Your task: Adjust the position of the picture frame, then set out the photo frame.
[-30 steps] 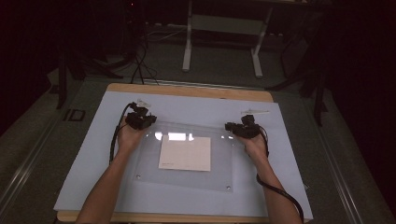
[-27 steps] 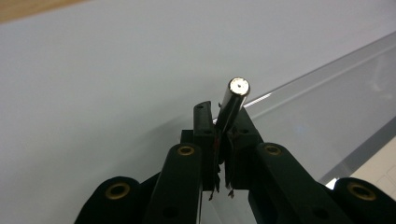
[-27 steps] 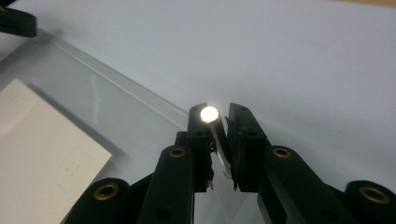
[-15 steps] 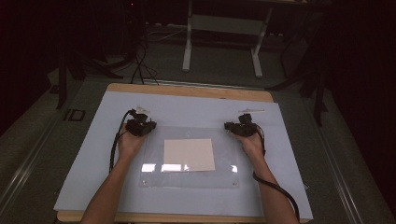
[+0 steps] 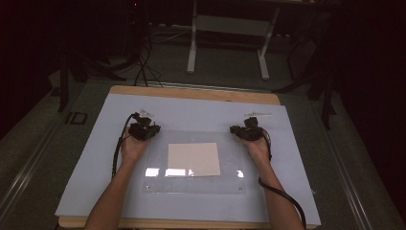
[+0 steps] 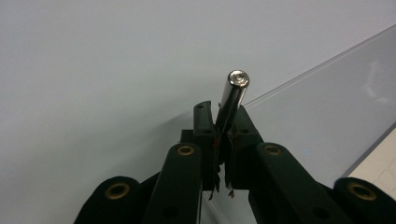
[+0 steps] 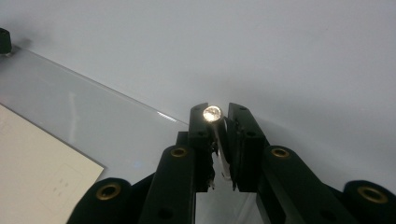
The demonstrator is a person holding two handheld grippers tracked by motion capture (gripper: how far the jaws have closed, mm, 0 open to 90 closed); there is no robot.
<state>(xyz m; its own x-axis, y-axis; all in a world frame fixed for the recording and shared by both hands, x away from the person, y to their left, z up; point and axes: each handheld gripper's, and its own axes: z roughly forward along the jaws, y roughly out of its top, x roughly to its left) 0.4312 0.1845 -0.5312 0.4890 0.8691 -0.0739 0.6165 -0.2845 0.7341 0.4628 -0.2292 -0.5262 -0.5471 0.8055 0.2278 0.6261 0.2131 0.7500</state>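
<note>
Pale blue mat [image 5: 297,143], perhaps cream card [image 5: 193,158], black jaws, shiny silver pins [image 6: 233,93].

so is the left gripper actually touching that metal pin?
Touching. In the left gripper view the metal pin sits clamped between the closed jaws of the left gripper, with no gap on either side.

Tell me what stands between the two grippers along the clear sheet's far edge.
Nothing visible does. The left gripper and right gripper each clamp a metal pin at a far corner; the paper lies nearer the person.
</note>
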